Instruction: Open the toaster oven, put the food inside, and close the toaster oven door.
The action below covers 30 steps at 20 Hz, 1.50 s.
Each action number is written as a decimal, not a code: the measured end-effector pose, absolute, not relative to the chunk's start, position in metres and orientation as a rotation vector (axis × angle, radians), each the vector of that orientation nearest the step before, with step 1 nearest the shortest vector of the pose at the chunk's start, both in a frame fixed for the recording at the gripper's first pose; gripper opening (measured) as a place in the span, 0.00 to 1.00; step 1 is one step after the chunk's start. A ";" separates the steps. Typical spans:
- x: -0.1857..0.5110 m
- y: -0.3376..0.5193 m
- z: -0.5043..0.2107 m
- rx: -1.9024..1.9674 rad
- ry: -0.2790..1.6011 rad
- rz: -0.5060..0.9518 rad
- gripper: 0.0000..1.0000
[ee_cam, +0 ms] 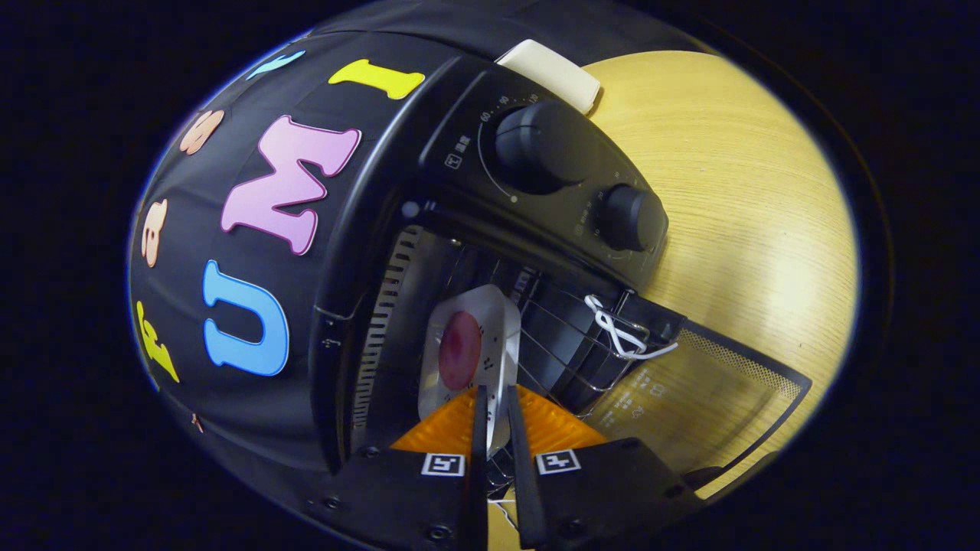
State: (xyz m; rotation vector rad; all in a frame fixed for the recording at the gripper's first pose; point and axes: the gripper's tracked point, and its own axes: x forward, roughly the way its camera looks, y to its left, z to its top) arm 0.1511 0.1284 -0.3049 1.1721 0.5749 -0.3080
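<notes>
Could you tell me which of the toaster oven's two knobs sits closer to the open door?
The smaller knob, at the panel's end by the open door; the bigger knob sits farther away. The gripper jaws pinch the plate.

A staged recording booth rather than a real kitchen: black cloth wall (pixel 253 115) behind a toaster oven (pixel 490 153) on a pale wooden table (pixel 735 214).

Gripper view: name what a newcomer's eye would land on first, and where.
The clear tray with a reddish piece of food, pinched at its near edge by the gripper, sits over the wire rack inside the open toaster oven. Two dark knobs sit above the opening; the glass door lies folded down on the wooden table.
</notes>
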 end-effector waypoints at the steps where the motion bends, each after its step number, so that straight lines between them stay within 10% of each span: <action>1: 0.150 0.129 -0.303 1.161 0.574 -0.290 0.29; 4: 0.137 0.130 -0.296 1.119 0.596 -0.236 0.53; 7: 0.122 0.138 -0.291 1.098 0.646 -0.195 0.96; 30: -0.047 0.134 -0.313 0.072 0.932 0.148 0.99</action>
